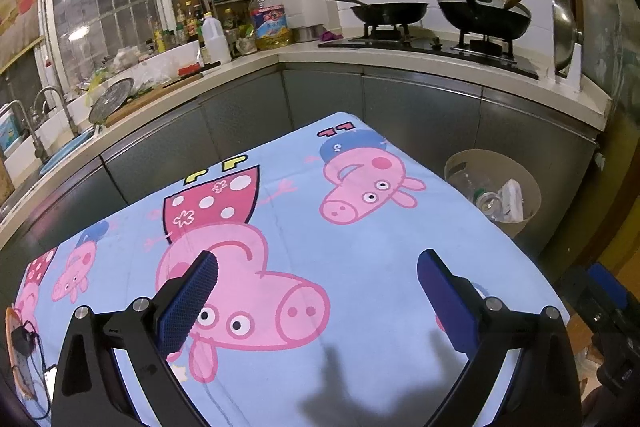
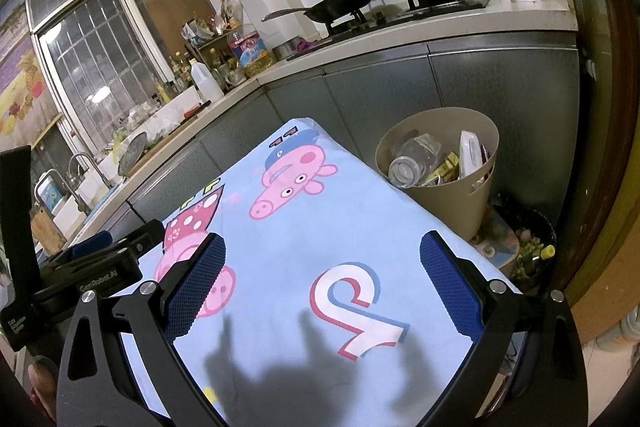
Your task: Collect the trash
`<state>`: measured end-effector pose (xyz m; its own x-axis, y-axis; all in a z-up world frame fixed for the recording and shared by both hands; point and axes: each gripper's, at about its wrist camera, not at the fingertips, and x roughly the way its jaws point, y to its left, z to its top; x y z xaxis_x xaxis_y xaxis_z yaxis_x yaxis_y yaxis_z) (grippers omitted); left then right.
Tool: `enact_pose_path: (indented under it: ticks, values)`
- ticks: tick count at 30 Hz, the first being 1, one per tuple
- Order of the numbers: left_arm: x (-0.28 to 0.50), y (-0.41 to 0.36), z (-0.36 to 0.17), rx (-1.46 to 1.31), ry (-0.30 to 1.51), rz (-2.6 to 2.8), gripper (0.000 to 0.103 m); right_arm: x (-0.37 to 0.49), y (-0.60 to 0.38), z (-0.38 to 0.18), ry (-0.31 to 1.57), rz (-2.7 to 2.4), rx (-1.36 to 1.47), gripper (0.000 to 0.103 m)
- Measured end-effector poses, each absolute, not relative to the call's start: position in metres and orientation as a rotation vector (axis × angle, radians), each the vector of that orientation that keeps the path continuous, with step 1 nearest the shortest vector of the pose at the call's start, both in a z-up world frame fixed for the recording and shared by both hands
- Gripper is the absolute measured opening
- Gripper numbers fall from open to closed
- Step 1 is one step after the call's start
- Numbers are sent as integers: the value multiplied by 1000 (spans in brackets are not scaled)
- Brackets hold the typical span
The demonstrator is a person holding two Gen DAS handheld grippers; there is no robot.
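We see a cartoon tablecloth (image 1: 360, 247) in a kitchen, a trash bin (image 2: 472, 195) just beside it; both our grippers (image 1: 316, 291) (image 2: 320, 275) spread, holding nothing.

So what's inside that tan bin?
The tan bin holds a clear plastic bottle, a white packet and some yellow wrappers. Anything beneath them is hidden by the trash and the bin's wall.
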<state>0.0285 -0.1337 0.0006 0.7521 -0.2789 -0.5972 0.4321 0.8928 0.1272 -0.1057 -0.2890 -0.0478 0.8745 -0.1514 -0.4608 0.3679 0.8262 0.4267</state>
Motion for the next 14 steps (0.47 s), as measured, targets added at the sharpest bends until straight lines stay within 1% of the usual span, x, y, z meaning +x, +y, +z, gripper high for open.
enact_pose_path:
  ticks: [14]
  values:
    - [25,-135,6,268,600,-395,99,-108,-289,-56,442,-296,548,97]
